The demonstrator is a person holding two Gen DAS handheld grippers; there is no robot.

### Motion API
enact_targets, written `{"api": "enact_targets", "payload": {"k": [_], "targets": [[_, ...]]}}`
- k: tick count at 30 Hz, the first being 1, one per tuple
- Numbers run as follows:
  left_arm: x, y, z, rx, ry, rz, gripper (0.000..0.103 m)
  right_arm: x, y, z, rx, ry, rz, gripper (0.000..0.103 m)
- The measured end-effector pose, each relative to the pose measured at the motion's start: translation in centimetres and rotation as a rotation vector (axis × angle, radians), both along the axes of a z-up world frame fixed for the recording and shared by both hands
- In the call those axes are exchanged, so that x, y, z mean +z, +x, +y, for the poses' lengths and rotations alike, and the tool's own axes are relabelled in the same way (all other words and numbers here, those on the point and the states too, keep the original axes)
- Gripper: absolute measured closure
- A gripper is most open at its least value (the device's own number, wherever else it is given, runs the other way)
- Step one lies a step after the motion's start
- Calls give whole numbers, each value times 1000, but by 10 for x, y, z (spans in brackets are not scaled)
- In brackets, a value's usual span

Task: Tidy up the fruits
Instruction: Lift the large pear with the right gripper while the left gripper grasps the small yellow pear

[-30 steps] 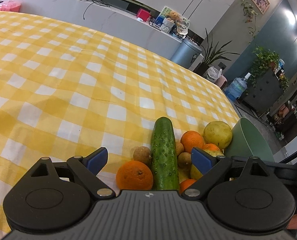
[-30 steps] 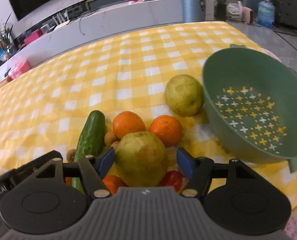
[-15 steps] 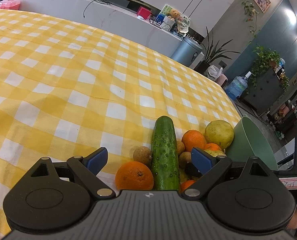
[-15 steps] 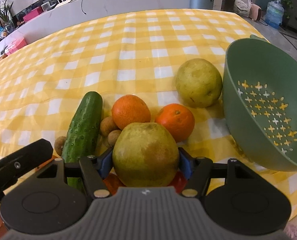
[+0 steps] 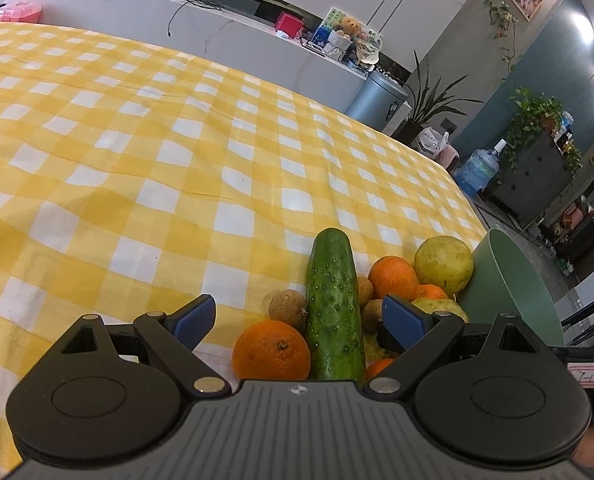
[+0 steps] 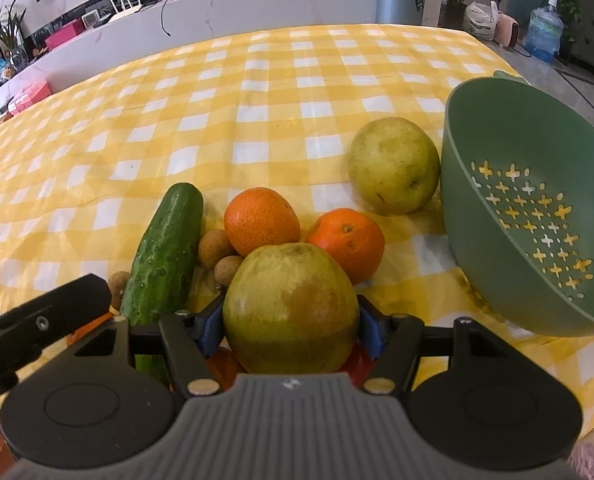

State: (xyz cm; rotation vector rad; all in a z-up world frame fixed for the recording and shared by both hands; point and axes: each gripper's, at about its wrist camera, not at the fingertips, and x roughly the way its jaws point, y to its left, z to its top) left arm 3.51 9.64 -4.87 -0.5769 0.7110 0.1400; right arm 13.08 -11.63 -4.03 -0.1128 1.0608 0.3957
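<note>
1. Right gripper [image 6: 291, 326]: both blue pads pressed against the flanks of a large green-yellow pear [image 6: 291, 308]. Jaws closed onto it; the pear fills the gap between them. Cannot tell whether the pear is lifted or resting on the pile.
2. Left gripper [image 5: 297, 318]: fingers spread wide, holding nothing. The near end of the cucumber [image 5: 334, 308] and one orange [image 5: 271, 350] show between the pads; neither pad touches them.
3. Just beyond the held pear, right wrist view: two oranges side by side, left one [image 6: 261, 220] and right one [image 6: 347, 240]. Small brown round fruits, possibly longans [image 6: 217, 248], are tucked between the left orange and the cucumber [image 6: 165, 252].
4. The cucumber lies lengthwise, pointing away from the grippers, on the left edge of the pile.
5. Red-orange fruit partly visible beneath the held pear; too hidden to identify.
6. A second pear [image 6: 393, 165] sits apart from the pile, farther back and right, just beside the wall of the green colander [image 6: 477, 152].
7. The colander stands right of the pile, tilted with its opening toward the fruit; no fruit inside it. Cross-shaped holes show the cloth through them.
8. Everything rests on a yellow-and-white checked tablecloth [image 6: 257, 92].
9. A black part of the left gripper shows at the lower left of the right wrist view.
</note>
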Motion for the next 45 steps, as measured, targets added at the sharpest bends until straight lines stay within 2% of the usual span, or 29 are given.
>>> {"api": "enact_targets", "payload": {"k": [7,14,20,24,26,29,33,36,38,40,42,45], "targets": [[0,0,-1,-7,5,-8,0,13,-9,-13,-16,88,-63,41],[5,-4,-4,-38,-27,-90,0,40,-28,-27,-18,199,-200,41],[11,-8,-16,-76,12,-160,0,58,-38,-60,-103,297,-248,41],[8,-7,-26,-109,13,-165,0,67,-51,-83,-151,323,-292,41],[8,-6,-33,-135,47,-168,0,71,-58,-92,-169,329,-309,41],[10,-6,-47,-166,138,-183,0,72,-63,-106,-180,328,-303,41],[19,-1,-60,-152,221,-194,0,68,-67,-120,-205,294,-281,41],[31,19,-66,-186,271,-184,0,66,-68,-131,-244,303,-260,41],[36,37,-73,-213,346,-167,0,62,-67,-139,-283,333,-246,41],[40,53,-77,-255,418,-187,0,59,-66,-145,-296,372,-237,41],[39,65,-79,-284,438,-192,1,57,-66,-145,-305,385,-232,41],[35,83,-78,-350,408,-208,10,55,-68,-141,-311,352,-236,41]]}}
